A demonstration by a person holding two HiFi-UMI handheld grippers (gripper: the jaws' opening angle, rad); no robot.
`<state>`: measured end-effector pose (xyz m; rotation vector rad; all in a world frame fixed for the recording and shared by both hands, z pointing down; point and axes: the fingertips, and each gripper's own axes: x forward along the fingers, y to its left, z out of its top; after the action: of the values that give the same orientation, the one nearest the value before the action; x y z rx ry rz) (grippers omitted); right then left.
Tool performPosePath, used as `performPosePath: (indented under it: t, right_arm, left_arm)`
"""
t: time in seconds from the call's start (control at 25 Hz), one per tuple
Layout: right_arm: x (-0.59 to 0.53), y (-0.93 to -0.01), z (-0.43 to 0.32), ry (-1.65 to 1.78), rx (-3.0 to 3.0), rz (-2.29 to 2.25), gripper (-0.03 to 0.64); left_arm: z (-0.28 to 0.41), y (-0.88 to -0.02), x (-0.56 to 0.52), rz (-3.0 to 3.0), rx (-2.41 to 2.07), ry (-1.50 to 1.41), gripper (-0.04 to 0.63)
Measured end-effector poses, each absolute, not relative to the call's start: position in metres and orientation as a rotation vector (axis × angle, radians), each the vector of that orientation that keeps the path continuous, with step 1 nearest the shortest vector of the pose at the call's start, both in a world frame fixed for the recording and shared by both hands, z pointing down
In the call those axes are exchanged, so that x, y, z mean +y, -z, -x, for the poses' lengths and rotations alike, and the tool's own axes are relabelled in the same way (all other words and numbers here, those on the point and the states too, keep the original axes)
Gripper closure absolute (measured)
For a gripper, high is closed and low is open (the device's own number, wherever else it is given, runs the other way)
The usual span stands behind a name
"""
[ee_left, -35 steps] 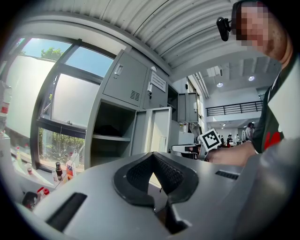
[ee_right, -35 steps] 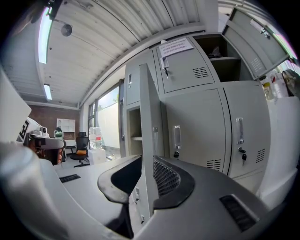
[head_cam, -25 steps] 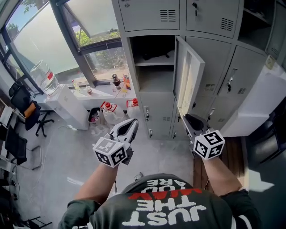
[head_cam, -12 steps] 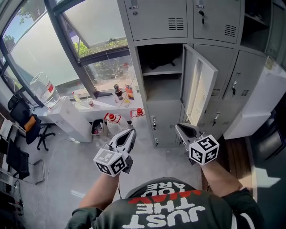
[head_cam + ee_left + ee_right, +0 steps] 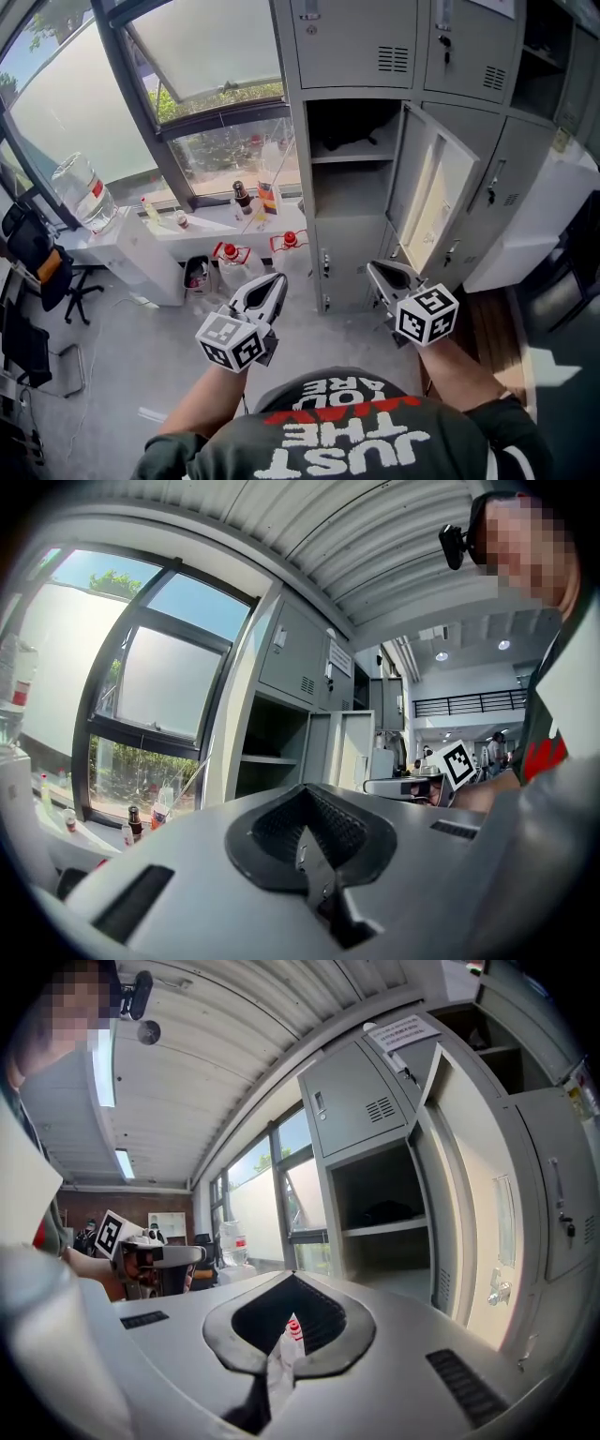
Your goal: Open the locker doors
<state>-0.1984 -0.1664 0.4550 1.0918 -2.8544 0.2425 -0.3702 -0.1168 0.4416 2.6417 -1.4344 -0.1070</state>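
Left gripper (image 5: pixel 306 792) jaws together, empty; locker door (image 5: pixel 354 747) open.

I counted one open locker door (image 5: pixel 433 202) at one o'clock, two red-capped jugs (image 5: pixel 228 251) (image 5: pixel 289 240) at eleven o'clock, and one big water bottle (image 5: pixel 77 190) and one office chair (image 5: pixel 52 267), both at ten o'clock.

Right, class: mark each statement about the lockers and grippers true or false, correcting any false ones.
1. One locker door stands open. True.
2. The right gripper grips that door. False: it is shut on nothing, clear of the door.
3. A big water bottle stands at the left near the window. True.
4. No shelf sits behind the open door. False: a shelf is there, with a dark thing on it.
5. The left gripper has its jaws wide apart. False: shut, empty.
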Motion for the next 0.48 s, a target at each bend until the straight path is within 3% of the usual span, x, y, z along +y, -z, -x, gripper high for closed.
performPosePath:
  t: [0.48]
  right_arm:
    - [-0.175, -0.450, 0.185, -0.221, -2.830, -1.120, 0.584]
  left_arm:
    - [0.355, -0.437, -0.126, -2.672, -1.393, 0.114, 0.589]
